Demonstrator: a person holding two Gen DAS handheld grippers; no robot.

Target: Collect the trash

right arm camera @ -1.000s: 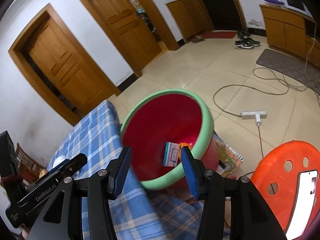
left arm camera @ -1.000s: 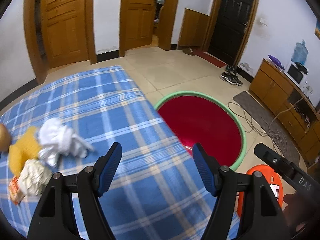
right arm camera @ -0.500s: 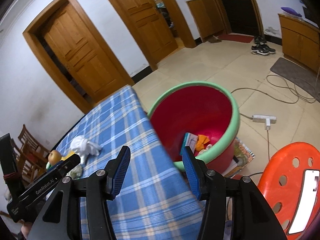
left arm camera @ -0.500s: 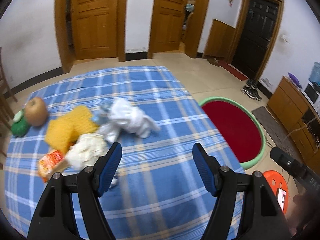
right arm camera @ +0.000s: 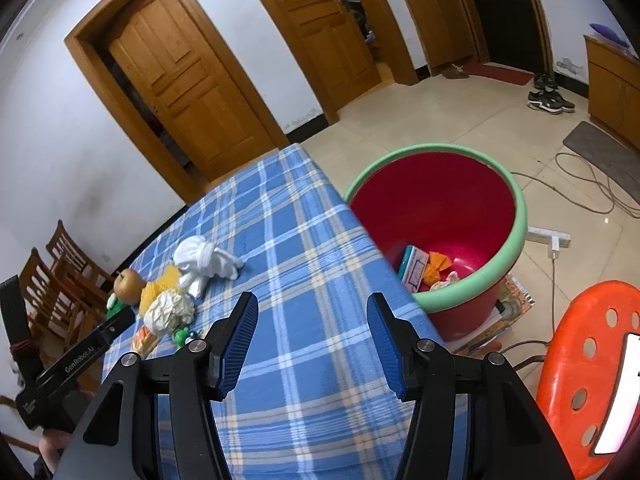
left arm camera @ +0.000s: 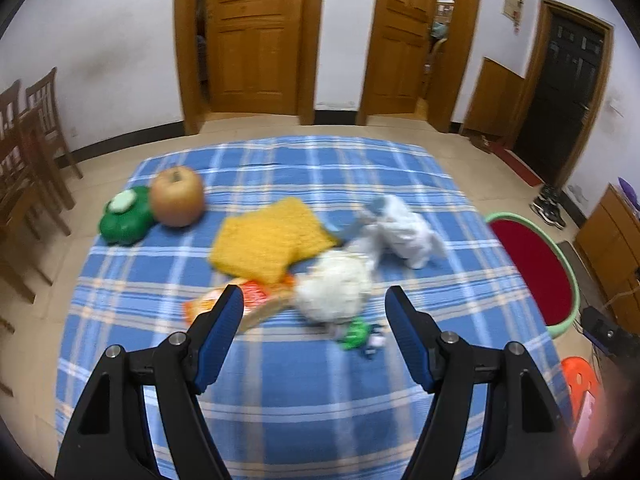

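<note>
On the blue plaid tablecloth [left arm camera: 304, 392] lies a heap of trash: a crumpled paper ball [left arm camera: 334, 288], a white rag [left arm camera: 402, 230], a yellow cloth [left arm camera: 272, 238], an orange wrapper [left arm camera: 244, 300] and a small green scrap [left arm camera: 354, 334]. My left gripper [left arm camera: 314, 320] hovers open just short of the paper ball, empty. My right gripper [right arm camera: 312, 338] hangs over the table's right part, its jaws opening with nothing between them. The red bin [right arm camera: 520, 216] with a green rim stands on the floor beside the table and holds several discarded items [right arm camera: 424, 270].
An apple [left arm camera: 177, 196] and a green toy [left arm camera: 126, 216] sit at the far left of the table. Wooden chairs [left arm camera: 28, 140] stand left of it. An orange stool [right arm camera: 588, 364] with a phone, a power strip [right arm camera: 548, 236] and cables lie right of the bin.
My left gripper swung left from the bin side to face the trash heap. My right gripper also drifted left off the bin toward the table, and its jaws widened.
</note>
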